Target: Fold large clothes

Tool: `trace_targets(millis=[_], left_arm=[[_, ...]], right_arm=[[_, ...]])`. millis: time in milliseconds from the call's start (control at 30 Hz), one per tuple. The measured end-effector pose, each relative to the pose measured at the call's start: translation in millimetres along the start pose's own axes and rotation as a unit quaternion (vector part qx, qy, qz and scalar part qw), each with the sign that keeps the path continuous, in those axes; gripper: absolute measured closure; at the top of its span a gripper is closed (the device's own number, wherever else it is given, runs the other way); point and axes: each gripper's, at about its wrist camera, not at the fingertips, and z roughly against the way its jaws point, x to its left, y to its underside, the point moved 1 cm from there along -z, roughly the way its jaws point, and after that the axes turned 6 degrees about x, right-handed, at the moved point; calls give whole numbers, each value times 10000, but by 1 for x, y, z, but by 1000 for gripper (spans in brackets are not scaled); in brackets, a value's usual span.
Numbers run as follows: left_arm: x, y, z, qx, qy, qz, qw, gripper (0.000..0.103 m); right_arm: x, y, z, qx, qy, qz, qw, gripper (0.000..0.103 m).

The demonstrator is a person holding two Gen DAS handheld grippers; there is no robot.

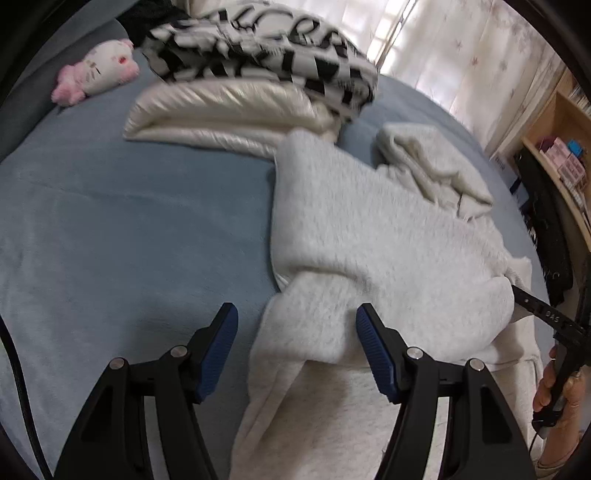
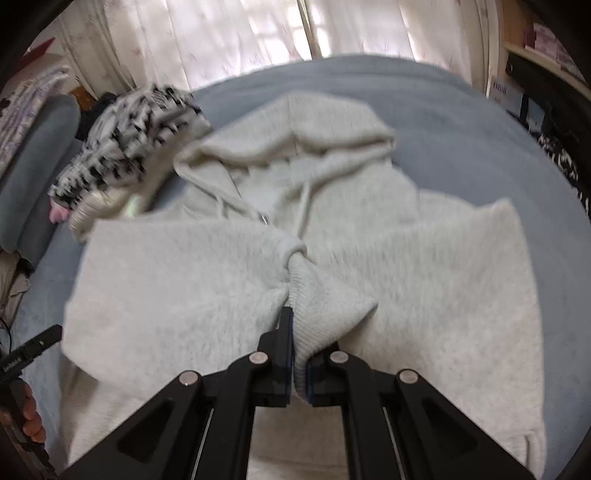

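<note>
right wrist view: our right gripper [image 2: 297, 339] is clamped on a ribbed sleeve cuff [image 2: 325, 314] of the grey hoodie [image 2: 166, 280], which lies spread on the blue bed [image 2: 480, 147]. both sleeves are folded in across the chest; the hood [image 2: 295, 136] points toward the curtains [image 2: 221, 33]; a drawstring [image 2: 304, 206] and the zipper pull [image 2: 264, 218] show below it. a black-and-white garment [image 2: 125, 147] is heaped just left of the hood.

left wrist view: our left gripper [image 1: 295, 347] is spread wide — nothing between its blue pads [image 1: 218, 354] — hovering over the hoodie's left edge, where the folded sleeve [image 1: 369, 306] crosses. also seen: a cream padded jacket [image 1: 221, 114] under that patterned garment, a pink-and-white plush [image 1: 96, 70] near the bed's far corner, a wooden shelf [image 1: 554, 155] at right.
</note>
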Motion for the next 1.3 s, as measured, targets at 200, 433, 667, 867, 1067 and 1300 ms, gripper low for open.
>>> trace_targets(millis=[200,433,667,867,1067,1300], left_arm=[[-12,15,1,-16,221,-492,9985,38],[2,31,6,38,2,-1016,9948,38],[20,25,-8,55,129,-804,9967,38],[22,21,-25,76,333,-697,9970,82],[27,33,-10,-497,-49,-240,9985,91],[21,59,-8,-278,-485,-45,9984,88]], right_arm=[[-7,10,-13,175,-118,-127,9997,95],[-13,10,36,-57,-1,-392,9992,84],[70,-19,67,-670,-610,605,9940,44],[158,-56,-12,45,-1016,1371,9853,44],[161,-73,-97,496,-558,1268,9891,44],[144,-60,-112,211,-374,1220,9916,46]])
